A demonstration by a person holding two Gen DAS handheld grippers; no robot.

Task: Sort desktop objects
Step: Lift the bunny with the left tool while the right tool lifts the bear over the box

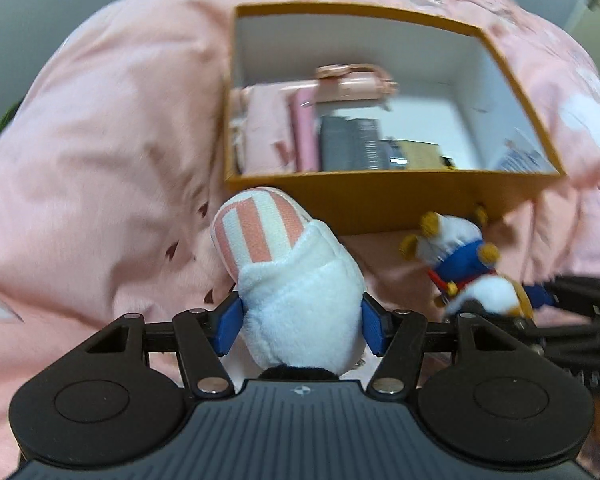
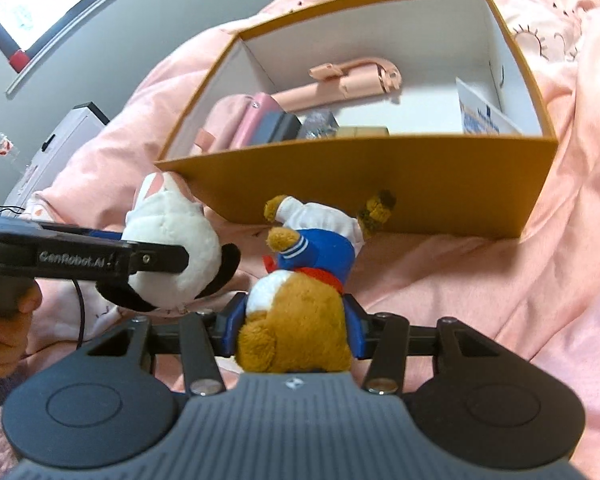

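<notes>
My left gripper [image 1: 302, 322] is shut on a white plush toy [image 1: 296, 304] with pink-striped trousers, held just before the near wall of an orange box [image 1: 380, 200]. The toy also shows in the right wrist view [image 2: 168, 240], with the left gripper [image 2: 156, 260] around it. My right gripper [image 2: 292, 328] is shut on a brown teddy bear [image 2: 300, 320] in a blue sailor top, upside down, its feet near the box wall [image 2: 340, 188]. The bear shows in the left wrist view [image 1: 460, 264].
The box holds a pink selfie stick [image 2: 352, 80], a pink pouch [image 2: 252, 120], dark flat items [image 1: 352, 144] and a white-blue card [image 2: 484, 116]. Everything lies on a rumpled pink blanket [image 2: 540, 260]. A white cabinet [image 2: 60, 140] stands at far left.
</notes>
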